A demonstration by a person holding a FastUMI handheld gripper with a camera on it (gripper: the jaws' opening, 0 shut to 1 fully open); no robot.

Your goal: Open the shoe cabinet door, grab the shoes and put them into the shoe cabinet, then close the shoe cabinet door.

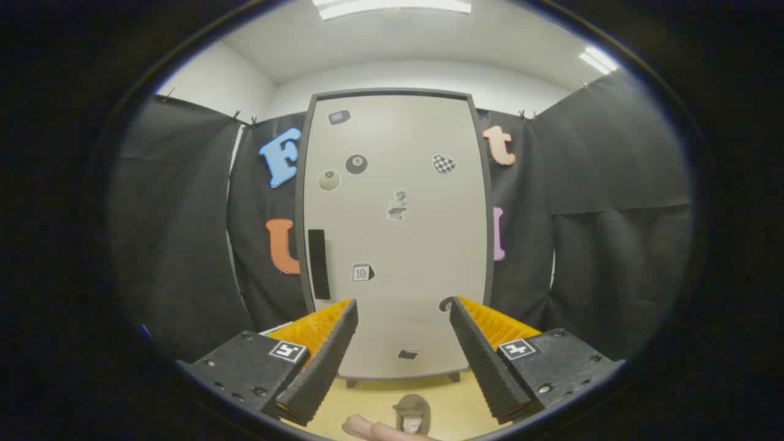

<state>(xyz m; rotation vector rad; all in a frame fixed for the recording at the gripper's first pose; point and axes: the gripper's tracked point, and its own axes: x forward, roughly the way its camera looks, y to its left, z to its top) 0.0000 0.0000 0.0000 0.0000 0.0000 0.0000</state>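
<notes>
None of the task's steps looks done yet, as far as I can judge. My jaws (403, 318) are spread wide with nothing between them, pointing at the tall pale-grey shoe cabinet with a dark frame (416, 245), which stands ahead of me against the black cloth wall (612, 245). Its door is flat and closed, dotted with small stickers, and the long black vertical handle (318, 264) sits near the door's left edge, just beyond my left finger. Down between my fingers, close in on the light yellow wooden floor (367, 398), lies a small brown shoe (412, 414), outside the cabinet. I make out only one shoe; a second I cannot see. A person's fingertip (370, 430) lies just beside the shoe. So everything is left: pulling the door open by the handle, picking up the shoe, placing it inside, and shutting the door.
</notes>
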